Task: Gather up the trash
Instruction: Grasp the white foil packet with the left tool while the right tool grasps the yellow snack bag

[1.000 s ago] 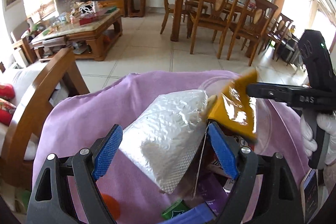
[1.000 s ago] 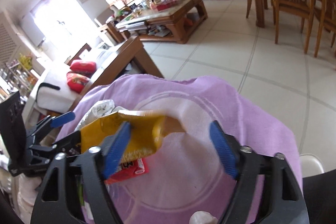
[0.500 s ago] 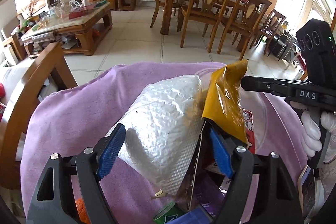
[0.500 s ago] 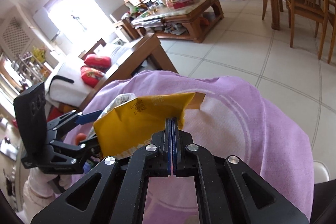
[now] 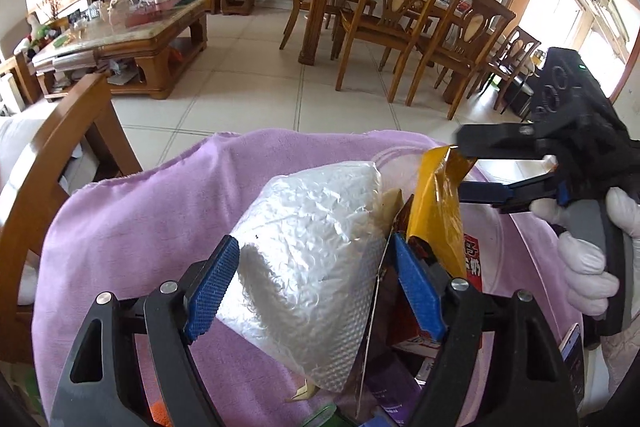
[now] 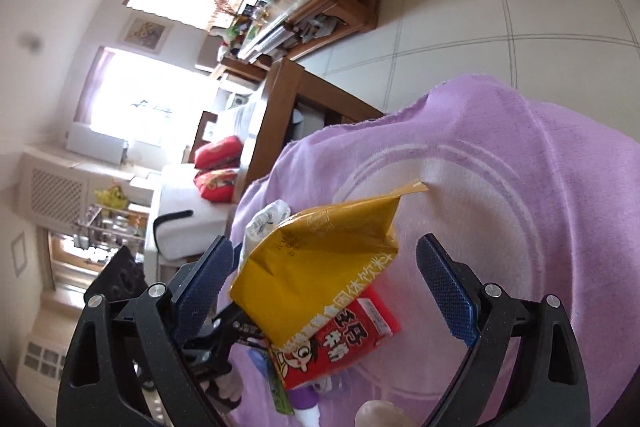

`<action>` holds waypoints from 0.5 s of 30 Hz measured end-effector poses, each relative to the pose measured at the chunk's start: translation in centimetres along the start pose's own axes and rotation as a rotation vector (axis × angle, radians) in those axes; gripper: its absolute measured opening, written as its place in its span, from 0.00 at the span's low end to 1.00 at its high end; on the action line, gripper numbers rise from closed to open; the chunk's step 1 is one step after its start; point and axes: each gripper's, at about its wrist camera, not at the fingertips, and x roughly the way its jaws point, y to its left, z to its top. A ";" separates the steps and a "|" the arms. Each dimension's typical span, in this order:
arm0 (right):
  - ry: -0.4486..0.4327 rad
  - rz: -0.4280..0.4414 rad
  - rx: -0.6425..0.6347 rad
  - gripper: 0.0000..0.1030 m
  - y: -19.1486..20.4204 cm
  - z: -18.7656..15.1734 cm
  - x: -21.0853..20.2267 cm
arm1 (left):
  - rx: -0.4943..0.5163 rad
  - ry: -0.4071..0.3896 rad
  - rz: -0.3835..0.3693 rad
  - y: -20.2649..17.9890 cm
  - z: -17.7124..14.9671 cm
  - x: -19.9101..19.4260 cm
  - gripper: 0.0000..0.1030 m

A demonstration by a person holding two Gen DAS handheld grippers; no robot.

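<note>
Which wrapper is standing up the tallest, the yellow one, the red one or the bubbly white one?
The yellow packet. Its sealed tip pokes above the white bubble bag beside it, while the red packet sits lower, underneath it.

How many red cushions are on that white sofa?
2 red cushions, both in the right wrist view: one higher on the white sofa, the other just below, touching it. More may be hidden.

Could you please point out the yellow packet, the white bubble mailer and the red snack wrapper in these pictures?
yellow packet point(image 6: 320, 267): right wrist view, middle of its printed face.
white bubble mailer point(image 5: 312, 259): left wrist view, centre of its crinkled surface.
red snack wrapper point(image 6: 344, 343): right wrist view, its printed front.
</note>
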 end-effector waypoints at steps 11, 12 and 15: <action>-0.030 0.007 -0.099 0.15 2.9 -0.4 0.8 | 0.024 -0.022 -0.051 -0.6 -0.5 -0.8 0.51; -0.044 -0.003 -0.113 0.12 3.2 -0.6 0.4 | 0.014 -0.026 -0.049 -0.4 -0.5 -0.9 0.49; -0.099 -0.007 -0.153 0.12 3.9 -1.0 -1.7 | -0.055 -0.037 -0.095 0.7 -0.7 -1.3 0.49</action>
